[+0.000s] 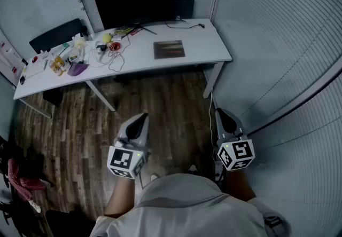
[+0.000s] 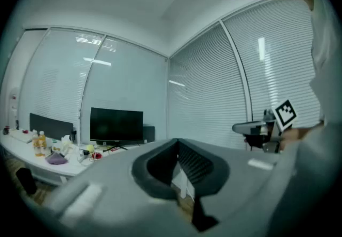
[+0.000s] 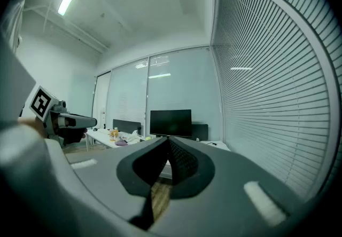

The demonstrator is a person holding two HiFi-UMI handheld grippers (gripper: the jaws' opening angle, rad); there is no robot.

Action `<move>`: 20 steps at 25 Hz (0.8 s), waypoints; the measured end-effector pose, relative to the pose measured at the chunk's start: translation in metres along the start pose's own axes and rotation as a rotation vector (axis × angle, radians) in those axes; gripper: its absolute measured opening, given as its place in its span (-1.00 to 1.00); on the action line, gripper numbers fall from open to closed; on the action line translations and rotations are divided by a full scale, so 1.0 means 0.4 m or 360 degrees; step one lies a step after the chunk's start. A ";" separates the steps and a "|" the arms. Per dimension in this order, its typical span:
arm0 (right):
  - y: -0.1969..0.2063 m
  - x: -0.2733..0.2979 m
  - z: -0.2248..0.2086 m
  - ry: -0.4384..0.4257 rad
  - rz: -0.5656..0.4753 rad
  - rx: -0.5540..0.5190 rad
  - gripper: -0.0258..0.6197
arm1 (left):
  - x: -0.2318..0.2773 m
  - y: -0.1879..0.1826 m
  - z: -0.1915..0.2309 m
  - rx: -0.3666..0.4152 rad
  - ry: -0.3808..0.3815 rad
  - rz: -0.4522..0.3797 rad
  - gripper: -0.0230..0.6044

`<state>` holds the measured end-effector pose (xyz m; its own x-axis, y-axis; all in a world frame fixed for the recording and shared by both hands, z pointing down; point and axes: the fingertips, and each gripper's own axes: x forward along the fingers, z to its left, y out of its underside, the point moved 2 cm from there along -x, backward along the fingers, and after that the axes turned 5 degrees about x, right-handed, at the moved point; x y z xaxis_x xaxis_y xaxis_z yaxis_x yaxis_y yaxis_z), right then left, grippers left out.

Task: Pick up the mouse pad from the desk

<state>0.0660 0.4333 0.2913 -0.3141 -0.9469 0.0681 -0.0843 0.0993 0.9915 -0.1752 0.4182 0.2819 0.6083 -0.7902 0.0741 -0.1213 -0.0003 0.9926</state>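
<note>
I hold left gripper (image 1: pixel 142 118) and right gripper (image 1: pixel 219 113) level over the wood floor (image 1: pixel 171 97), both jaws closed and empty, well apart from the table (image 1: pixel 208 44), mouse pad (image 1: pixel 169 49) flat on its right part, near the monitor (image 1: pixel 133 4), clutter (image 1: pixel 75 62) further left

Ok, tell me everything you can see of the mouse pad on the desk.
The mouse pad is a thin, dark grey rectangle with a faint reddish band across its upper part. It lies flat on the white desk, right of the middle and near the front edge, its sides roughly square to the desk's. Nothing rests on it; only the desk touches it. Its material is too small to tell.
</note>
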 end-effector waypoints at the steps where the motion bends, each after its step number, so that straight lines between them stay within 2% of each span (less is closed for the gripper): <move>1: 0.002 -0.004 -0.002 -0.0002 -0.0001 0.0003 -0.91 | -0.001 0.001 -0.007 0.0000 0.0002 0.0000 -0.92; 8: 0.017 0.001 -0.004 -0.0032 0.0020 0.0045 -0.91 | -0.013 0.008 -0.011 0.0016 -0.0028 0.0010 -0.92; 13: 0.009 0.021 0.014 -0.0086 -0.0010 0.0100 -0.91 | -0.032 0.015 0.015 -0.0006 -0.0075 0.0026 -0.92; 16: 0.013 0.028 0.013 -0.0132 -0.0041 0.0169 -0.91 | -0.031 0.017 0.010 0.0004 -0.0076 0.0033 -0.92; 20: 0.022 0.036 0.002 -0.0169 -0.0039 0.0181 -0.91 | -0.022 0.018 0.000 0.0014 -0.0091 0.0046 -0.92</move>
<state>0.0599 0.4208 0.3010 -0.4086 -0.9123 0.0261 -0.1976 0.1164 0.9734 -0.1815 0.4252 0.2885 0.5589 -0.8236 0.0966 -0.1448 0.0178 0.9893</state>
